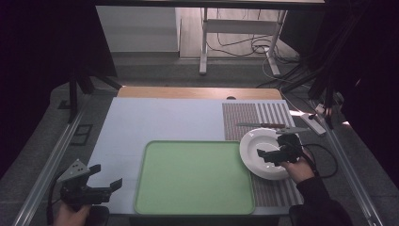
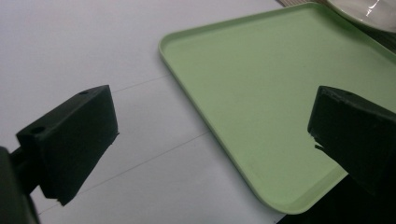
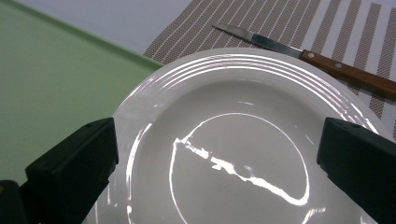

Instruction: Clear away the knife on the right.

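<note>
A white plate (image 1: 251, 149) lies on a striped placemat (image 1: 244, 117) at the right, beside a light green tray (image 1: 195, 176). My right gripper (image 1: 273, 147) hovers open just over the plate. In the right gripper view its jaws stand wide apart on either side of the plate (image 3: 233, 102), with nothing between them. A wooden-handled knife (image 1: 263, 125) lies on the placemat just beyond the plate. My left gripper (image 1: 107, 176) is open at the near left corner of the table, left of the tray. The left gripper view looks across the tray's near corner (image 2: 261, 93).
The tray is bare and sits on a pale blue-white table cover (image 1: 160, 122). A wooden table edge (image 1: 197, 92) runs along the far side. Metal rails flank the table, and cables lie near its right edge (image 1: 324, 160).
</note>
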Demonstrator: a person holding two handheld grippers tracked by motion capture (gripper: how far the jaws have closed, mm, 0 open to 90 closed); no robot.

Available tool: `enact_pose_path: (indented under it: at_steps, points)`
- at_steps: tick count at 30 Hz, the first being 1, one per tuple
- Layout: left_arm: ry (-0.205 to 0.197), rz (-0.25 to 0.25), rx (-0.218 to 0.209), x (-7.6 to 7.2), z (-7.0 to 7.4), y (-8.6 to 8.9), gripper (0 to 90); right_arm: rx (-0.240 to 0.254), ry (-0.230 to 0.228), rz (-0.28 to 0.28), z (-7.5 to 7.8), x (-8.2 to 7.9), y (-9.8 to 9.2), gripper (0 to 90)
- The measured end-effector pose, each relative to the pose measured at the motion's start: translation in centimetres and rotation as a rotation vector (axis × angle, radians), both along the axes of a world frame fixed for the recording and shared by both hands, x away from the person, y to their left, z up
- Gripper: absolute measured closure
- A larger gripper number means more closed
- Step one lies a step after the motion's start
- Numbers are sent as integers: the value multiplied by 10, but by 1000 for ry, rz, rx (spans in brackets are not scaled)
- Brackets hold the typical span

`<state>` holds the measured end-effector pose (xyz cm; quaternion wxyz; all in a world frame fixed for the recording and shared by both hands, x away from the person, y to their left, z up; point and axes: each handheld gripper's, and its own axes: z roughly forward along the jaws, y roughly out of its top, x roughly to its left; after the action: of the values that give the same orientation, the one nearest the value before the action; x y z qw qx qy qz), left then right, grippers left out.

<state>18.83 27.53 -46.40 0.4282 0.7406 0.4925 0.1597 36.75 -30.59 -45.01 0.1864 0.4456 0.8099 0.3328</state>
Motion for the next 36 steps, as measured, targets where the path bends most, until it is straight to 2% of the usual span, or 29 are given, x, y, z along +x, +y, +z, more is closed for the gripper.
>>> enact_pose_path:
  at_steps: [7,12,17,23,25,36]
  points:
    - [1,0,-3,0,0,0,13,0,4,-19,2,15,-2,0]
    - [1,1,-6,0,0,0,13,-1,9,-44,3,33,-4,0]
    - [2,0,-8,1,0,1,13,-24,19,-60,1,43,-4,0]
    - [6,3,-12,1,0,1,13,-33,39,-81,-2,57,-3,0]
    - [7,4,-12,1,0,1,13,-22,58,-91,-2,64,-4,0]
    - [7,6,-15,1,0,2,12,-51,56,-132,-4,92,-10,0]
